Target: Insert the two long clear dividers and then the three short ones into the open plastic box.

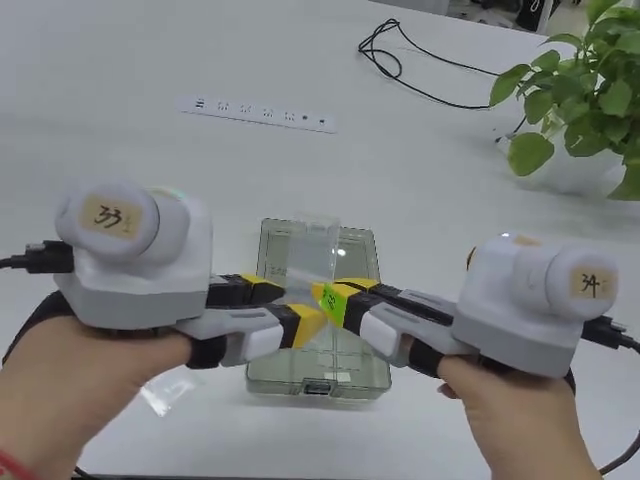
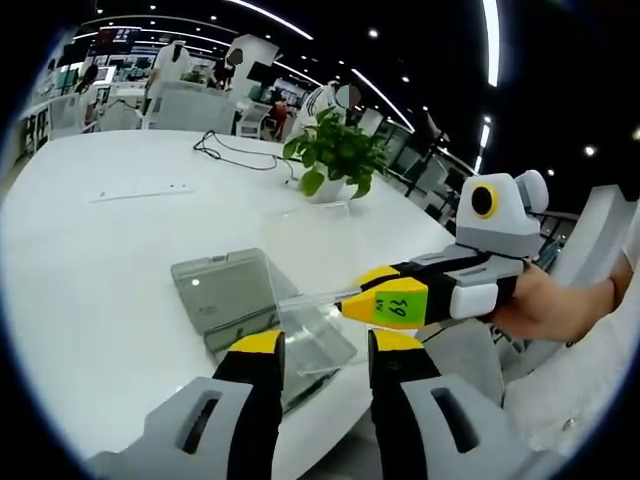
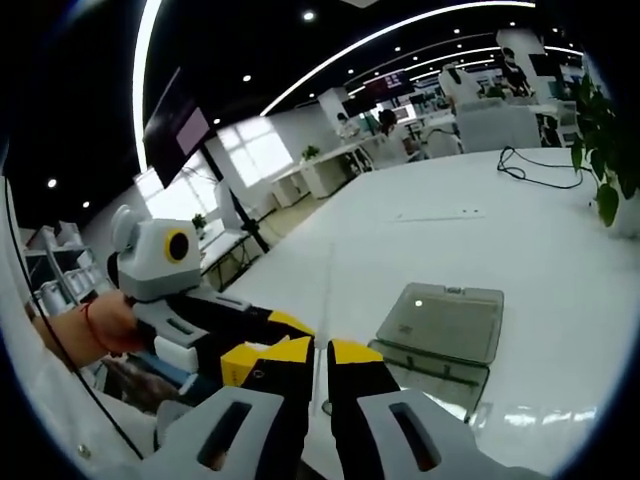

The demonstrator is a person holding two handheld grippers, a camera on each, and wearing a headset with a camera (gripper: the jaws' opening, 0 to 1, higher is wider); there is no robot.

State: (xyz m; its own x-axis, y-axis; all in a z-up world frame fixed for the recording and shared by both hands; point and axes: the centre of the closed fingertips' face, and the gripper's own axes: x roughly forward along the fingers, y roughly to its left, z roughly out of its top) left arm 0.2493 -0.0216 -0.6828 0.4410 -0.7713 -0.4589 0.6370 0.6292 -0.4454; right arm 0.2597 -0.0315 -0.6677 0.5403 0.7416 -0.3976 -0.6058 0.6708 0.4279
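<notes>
A smoky clear plastic box lies open on the white table, its lid folded back behind it. A clear divider stands upright just above the box. My right gripper is shut on the divider's lower edge, which appears as a thin line between its jaws in the right gripper view. My left gripper is open, with its jaws on either side of the divider's near corner. The right gripper reaches in from the right, and the left gripper from the left. The box lies beyond.
A white power strip lies at the back of the table, a black cable farther right, and a potted plant at the right edge. A small clear plastic piece rests on the table left of the box.
</notes>
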